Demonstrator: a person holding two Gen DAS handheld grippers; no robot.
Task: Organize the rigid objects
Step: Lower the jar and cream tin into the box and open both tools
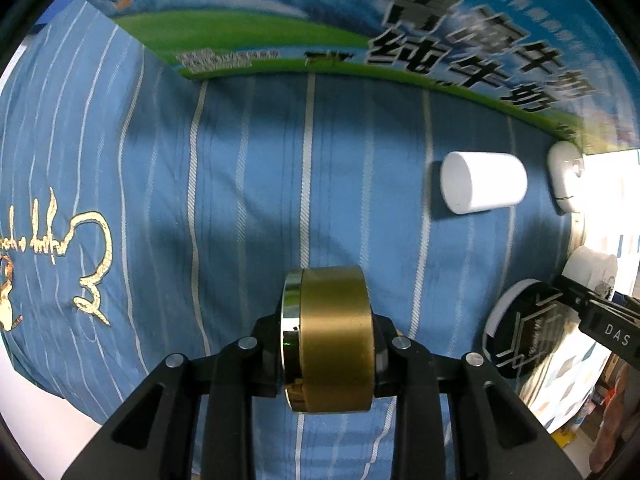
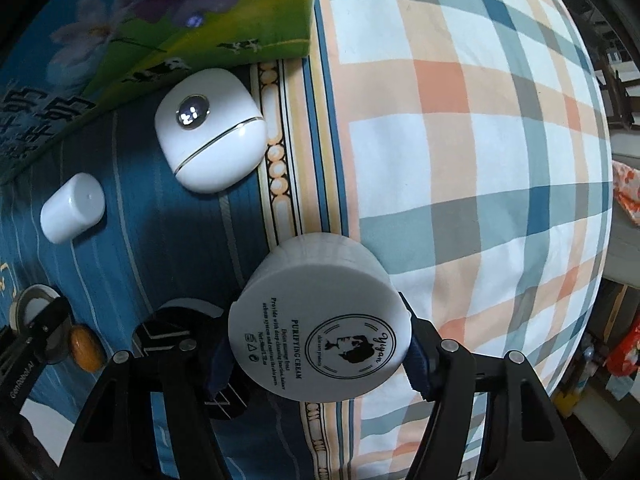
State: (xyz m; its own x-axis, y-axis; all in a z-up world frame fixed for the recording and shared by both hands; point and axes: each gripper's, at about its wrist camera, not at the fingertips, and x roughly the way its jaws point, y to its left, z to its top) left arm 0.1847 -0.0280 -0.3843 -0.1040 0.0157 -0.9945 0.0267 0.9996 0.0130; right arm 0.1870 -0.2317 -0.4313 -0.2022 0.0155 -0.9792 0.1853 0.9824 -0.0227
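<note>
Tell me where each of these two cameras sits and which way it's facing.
Left wrist: on the left gripper, looking down at blue striped cloth; its fingers clamp a gold jar.
Right wrist: on the right gripper, looking down; its fingers hold a white cream jar.
Both show the white cylinder, white device and milk carton.

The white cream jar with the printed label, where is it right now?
In the right wrist view, the cream jar sits gripped between the right gripper fingers, above where the blue striped sheet meets the plaid quilt.

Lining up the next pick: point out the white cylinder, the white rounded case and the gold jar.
white cylinder [image 1: 484, 182]: left wrist view, curved side.
white rounded case [image 2: 210, 130]: right wrist view, top face.
gold jar [image 1: 334, 338]: left wrist view, gold side band.
</note>
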